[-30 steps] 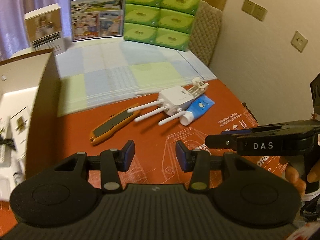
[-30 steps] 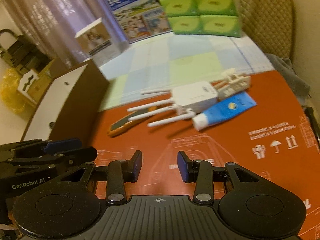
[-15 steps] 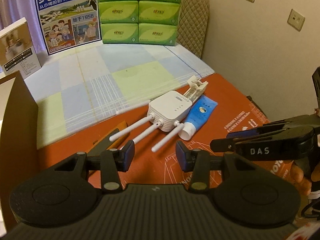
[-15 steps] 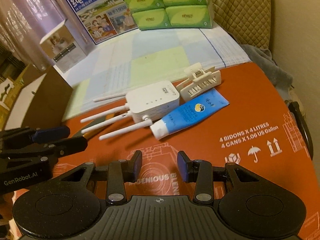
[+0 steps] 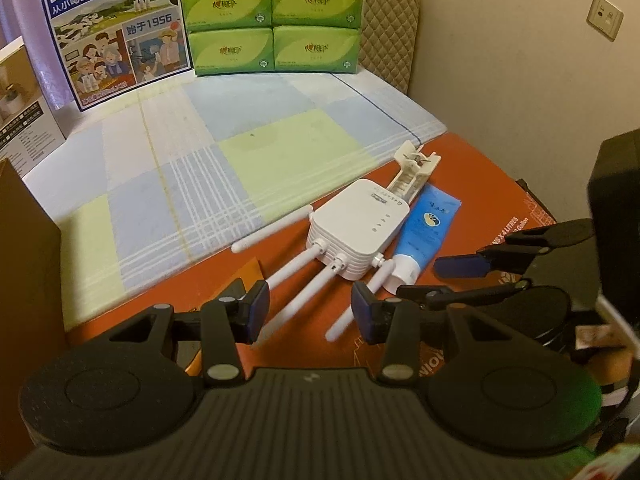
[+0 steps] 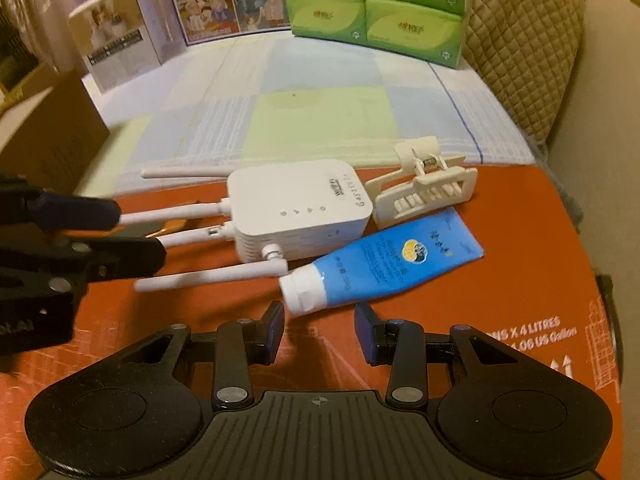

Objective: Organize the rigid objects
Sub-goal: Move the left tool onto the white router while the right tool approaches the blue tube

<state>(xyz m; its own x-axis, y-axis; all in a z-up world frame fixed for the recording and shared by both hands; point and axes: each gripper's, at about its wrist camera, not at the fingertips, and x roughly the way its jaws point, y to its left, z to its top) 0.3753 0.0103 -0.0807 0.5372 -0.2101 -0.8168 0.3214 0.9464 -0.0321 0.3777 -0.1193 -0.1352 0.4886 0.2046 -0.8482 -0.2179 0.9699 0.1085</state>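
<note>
- Both grippers have come down and closer to the white router [image 6: 298, 210] since a second ago; it now fills more of each view.
- Left gripper [image 5: 306, 310] has its jaws apart, empty, over the router's antennas.
- Right gripper [image 6: 319, 330] is likewise parted and empty, just short of the blue tube [image 6: 384, 262], which touches the router.
- White clip [image 6: 426, 188] lies just behind the router; nothing looks sorted yet.
- Both grippers tilt steeply downward.
</note>
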